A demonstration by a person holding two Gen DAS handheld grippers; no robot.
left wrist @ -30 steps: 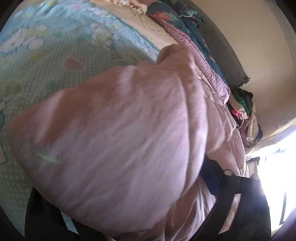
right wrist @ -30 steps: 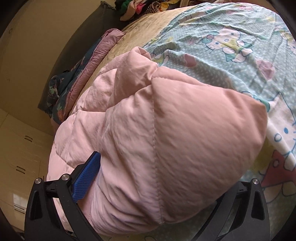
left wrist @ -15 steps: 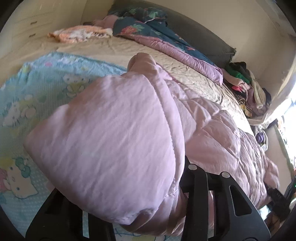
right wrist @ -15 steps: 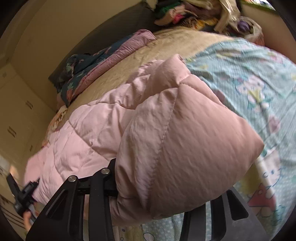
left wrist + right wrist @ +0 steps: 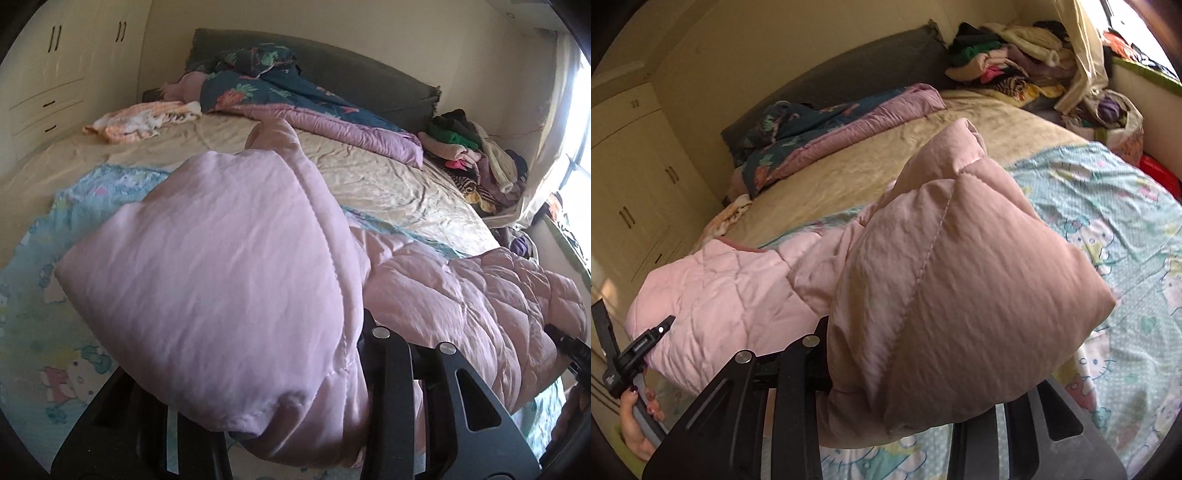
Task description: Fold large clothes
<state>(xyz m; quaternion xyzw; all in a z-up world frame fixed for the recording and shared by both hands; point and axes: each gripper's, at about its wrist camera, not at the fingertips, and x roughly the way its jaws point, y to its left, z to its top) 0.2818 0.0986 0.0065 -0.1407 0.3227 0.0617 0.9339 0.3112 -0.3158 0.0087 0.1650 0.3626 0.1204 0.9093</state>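
A puffy pink quilted jacket (image 5: 229,273) fills the near part of both views and lies across the near edge of the bed. My left gripper (image 5: 266,398) is shut on one bunched end of it, held above the bed. My right gripper (image 5: 908,406) is shut on the other bunched end (image 5: 960,295). The jacket's middle (image 5: 461,299) sags between the two grippers onto the Hello Kitty sheet (image 5: 1108,229). The fingertips are hidden by the fabric. The left gripper and the hand holding it also show at the right wrist view's left edge (image 5: 631,354).
The bed has a beige sheet (image 5: 369,173), a dark floral and purple quilt (image 5: 295,99) by the grey headboard (image 5: 351,66), and an orange-white cloth (image 5: 136,122). A pile of clothes (image 5: 472,147) lies at the bed's right side. White wardrobes (image 5: 631,184) stand at the left.
Both grippers have lifted and tilted up with the jacket ends still held. The views now show the headboard and the room, and the jacket's middle has stretched out between the grippers.
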